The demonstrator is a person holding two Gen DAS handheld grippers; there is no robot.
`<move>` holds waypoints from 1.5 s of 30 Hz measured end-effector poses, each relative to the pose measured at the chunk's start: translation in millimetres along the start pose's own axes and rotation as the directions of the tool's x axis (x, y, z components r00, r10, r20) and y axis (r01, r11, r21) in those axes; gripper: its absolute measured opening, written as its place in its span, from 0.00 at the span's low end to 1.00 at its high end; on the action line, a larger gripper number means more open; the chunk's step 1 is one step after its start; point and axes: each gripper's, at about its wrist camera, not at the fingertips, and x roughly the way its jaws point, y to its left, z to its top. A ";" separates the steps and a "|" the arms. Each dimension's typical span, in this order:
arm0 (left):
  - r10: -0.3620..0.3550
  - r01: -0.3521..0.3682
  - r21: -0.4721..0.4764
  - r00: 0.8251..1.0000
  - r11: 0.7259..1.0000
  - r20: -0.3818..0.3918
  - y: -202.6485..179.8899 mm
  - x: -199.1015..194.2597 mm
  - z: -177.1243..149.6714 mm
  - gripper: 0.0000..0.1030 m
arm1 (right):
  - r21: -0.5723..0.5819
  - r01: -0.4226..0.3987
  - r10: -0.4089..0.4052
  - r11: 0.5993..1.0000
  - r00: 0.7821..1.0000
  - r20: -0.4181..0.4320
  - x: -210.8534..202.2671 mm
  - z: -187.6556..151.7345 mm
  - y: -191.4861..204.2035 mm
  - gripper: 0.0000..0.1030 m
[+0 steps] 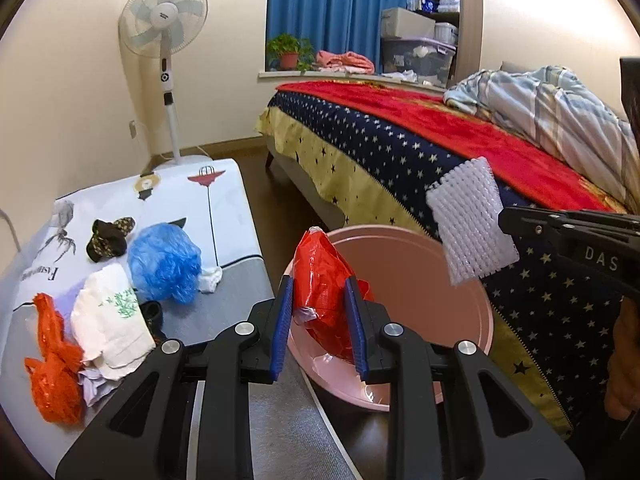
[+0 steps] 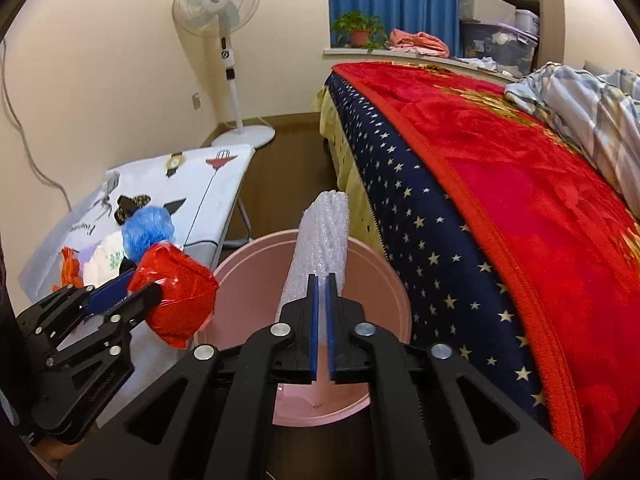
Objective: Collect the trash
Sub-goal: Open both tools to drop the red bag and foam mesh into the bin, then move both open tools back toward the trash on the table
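Now both loads hang over the round pink plastic bin: left tool grasping the crumpled red plastic bag, right tool clenched on the white foam net sleeve. Centre each above the opening before letting go.

The mouth of the pink bin lies open below both tongs. Part of it is overhung by the red bag gripped in the left tongs and by the white foam net pinched in the right tongs. Passage to the right is blocked by the bed, just beside the bin. To the left, the table is crowded with a blue bag, an orange bag and a white cloth. Bare floor is seen ahead between table and bed.
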 end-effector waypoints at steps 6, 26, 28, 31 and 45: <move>-0.027 0.027 -0.003 1.000 1.000 -0.004 -3.8 4.7 -1.7 0.41 | 0.006 0.023 -0.023 1.000 1.000 -0.020 4.9 -2.4 -3.0 0.28; 0.003 -0.001 -0.038 0.999 0.999 0.046 23.2 -28.0 2.9 0.41 | -0.058 0.052 -0.046 0.997 0.993 0.111 -20.3 -2.2 15.8 0.58; 0.018 -0.015 -0.044 0.998 0.999 0.059 28.9 -34.3 2.4 0.41 | -0.043 0.068 -0.061 0.997 0.987 0.149 -25.4 -2.7 16.9 0.58; 0.047 -0.041 -0.065 0.995 0.997 0.087 40.6 -45.7 0.3 0.51 | -0.023 0.092 -0.086 0.995 0.977 0.193 -32.4 -1.8 18.5 0.57; 0.160 -0.137 -0.175 0.979 0.975 0.127 100.2 -94.4 -19.0 0.62 | -0.113 -0.054 0.075 0.992 0.980 0.183 -42.9 -0.6 71.6 0.58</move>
